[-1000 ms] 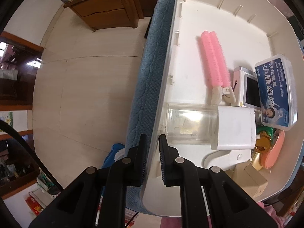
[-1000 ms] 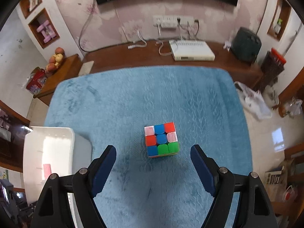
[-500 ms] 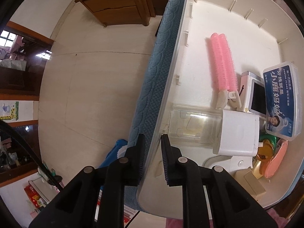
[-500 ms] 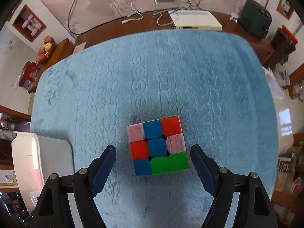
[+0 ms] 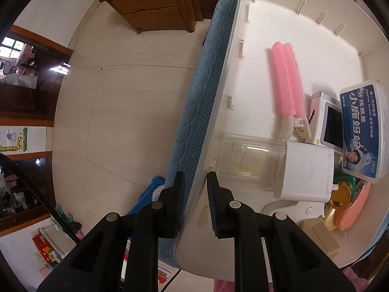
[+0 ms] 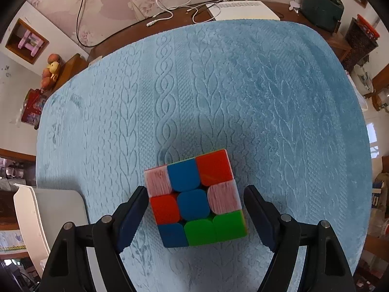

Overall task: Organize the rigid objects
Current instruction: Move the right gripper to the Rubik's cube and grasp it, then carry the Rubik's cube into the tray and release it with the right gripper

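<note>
Right wrist view: the puzzle cube (image 6: pixel 197 198) sits flat on the blue textured cloth (image 6: pixel 218 92), between the two fingers of the right gripper (image 6: pixel 196 215). The jaws have just been closing around it but are not yet gripping: the left pad is at or almost at the cube's left face, and a clear gap remains on the right.

To complete the grasp well, centre the cube between the pads, rotate the wrist slightly so the pads meet two opposite faces squarely, then close evenly. A pad landing on an edge would likely twist the cube on the soft cloth.

The cube has no long axis. Its top face points up at the camera, and its sides sit slightly rotated against the line between the fingers.

The white bin (image 6: pixel 48 219) stands at the cloth's left edge.

Left wrist view: the left gripper (image 5: pixel 194 202) straddles the bin's near wall with narrow jaws; whether the pads press the wall cannot be told.
</note>
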Available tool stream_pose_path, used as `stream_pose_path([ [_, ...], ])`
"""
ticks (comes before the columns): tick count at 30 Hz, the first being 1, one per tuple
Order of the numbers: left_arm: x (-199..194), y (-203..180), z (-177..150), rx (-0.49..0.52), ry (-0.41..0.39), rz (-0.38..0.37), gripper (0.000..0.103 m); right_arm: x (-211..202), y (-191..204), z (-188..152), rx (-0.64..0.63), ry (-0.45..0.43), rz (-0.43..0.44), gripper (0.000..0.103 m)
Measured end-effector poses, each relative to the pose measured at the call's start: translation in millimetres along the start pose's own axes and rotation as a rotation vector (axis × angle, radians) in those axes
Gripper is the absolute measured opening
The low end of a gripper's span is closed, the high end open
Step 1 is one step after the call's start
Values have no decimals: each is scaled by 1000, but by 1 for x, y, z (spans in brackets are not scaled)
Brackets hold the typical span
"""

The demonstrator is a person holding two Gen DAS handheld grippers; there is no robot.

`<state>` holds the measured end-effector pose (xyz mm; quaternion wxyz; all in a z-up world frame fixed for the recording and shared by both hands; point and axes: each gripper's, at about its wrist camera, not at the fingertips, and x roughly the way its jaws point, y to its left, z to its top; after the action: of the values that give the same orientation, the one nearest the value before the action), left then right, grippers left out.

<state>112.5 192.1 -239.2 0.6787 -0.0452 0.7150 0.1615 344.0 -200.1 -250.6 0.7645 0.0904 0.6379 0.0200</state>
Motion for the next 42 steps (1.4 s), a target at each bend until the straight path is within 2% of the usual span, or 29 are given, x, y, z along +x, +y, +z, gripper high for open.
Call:
stream_pose_path([
  [1,0,0,0,2,-1,1,20,-1,-1,0,6,-6,2,67],
  [2,0,-1,-1,6,-3,4,20,-1,-2,-1,14,-11,-8,65],
  [10,-3,-1,-2,6,-12,3,21,-7,-18,-17,80,0,39,63],
  [22,-8,2,-20,45,-47,-29,21,-19,-30,-92,172,82,85,63],
  [28,-14,11,-34,80,-73,-101,21,-29,-36,-125,259,121,96,63],
  [34,-23,26,-43,128,-118,-175,21,-43,-19,-159,278,112,94,62],
  [42,-40,45,-48,177,-203,-278,21,-82,17,-186,283,21,111,62],
])
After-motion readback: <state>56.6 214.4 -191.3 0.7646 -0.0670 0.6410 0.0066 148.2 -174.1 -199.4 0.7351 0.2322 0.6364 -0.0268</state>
